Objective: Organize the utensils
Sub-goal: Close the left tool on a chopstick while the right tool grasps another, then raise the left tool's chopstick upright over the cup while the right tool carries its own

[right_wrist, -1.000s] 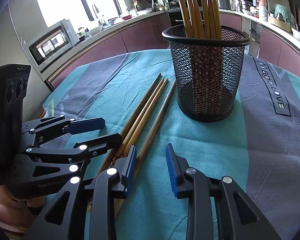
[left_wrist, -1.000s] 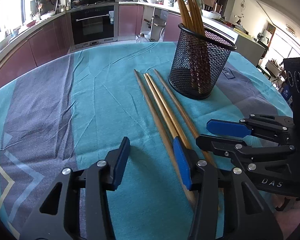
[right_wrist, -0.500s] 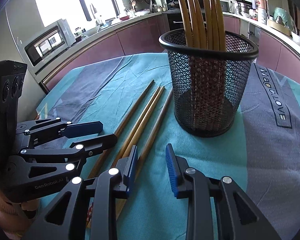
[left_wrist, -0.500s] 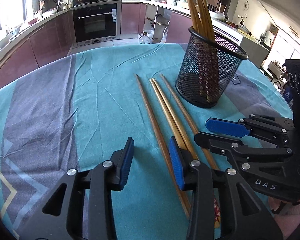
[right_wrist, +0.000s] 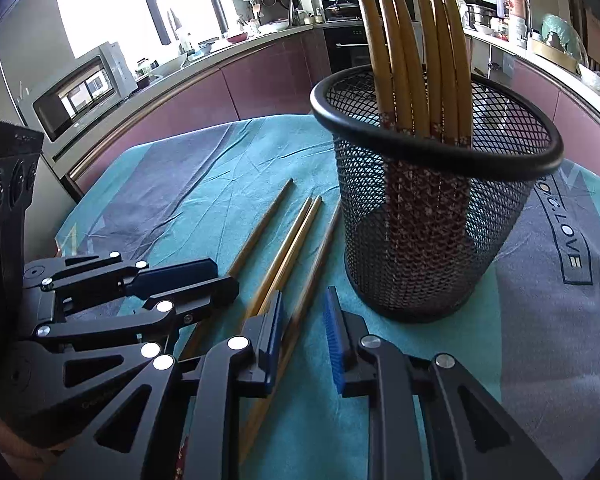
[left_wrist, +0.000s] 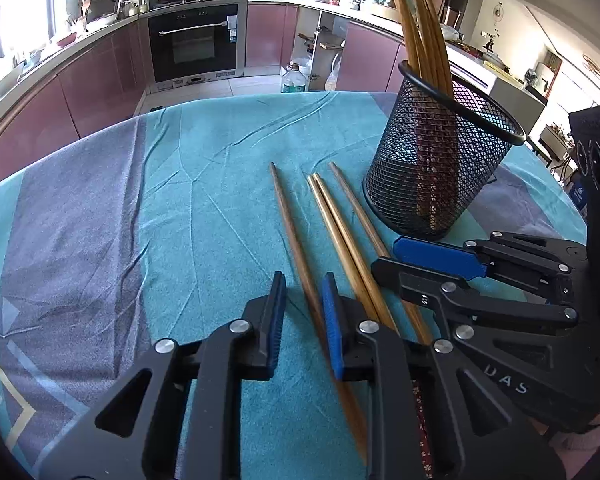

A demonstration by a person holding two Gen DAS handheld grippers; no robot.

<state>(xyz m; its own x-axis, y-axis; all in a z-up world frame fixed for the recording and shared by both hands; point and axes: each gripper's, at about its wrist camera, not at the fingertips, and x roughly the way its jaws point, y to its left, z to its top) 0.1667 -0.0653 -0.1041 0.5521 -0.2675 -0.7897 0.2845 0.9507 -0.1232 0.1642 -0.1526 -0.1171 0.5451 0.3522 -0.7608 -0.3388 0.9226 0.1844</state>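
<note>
I hold both grippers low over a teal tablecloth (left_wrist: 220,208) in a kitchen, where four chopsticks lie loose beside a black mesh holder (right_wrist: 432,216) already stocked with more. My left gripper (left_wrist: 303,308) has just been narrowing; its blue pads straddle the darkest chopstick (left_wrist: 290,220) with a gap on either side, gripping nothing. My right gripper (right_wrist: 303,320) has also been closing, its pads either side of the chopstick nearest the holder (right_wrist: 320,256), not yet pinching it.
</note>
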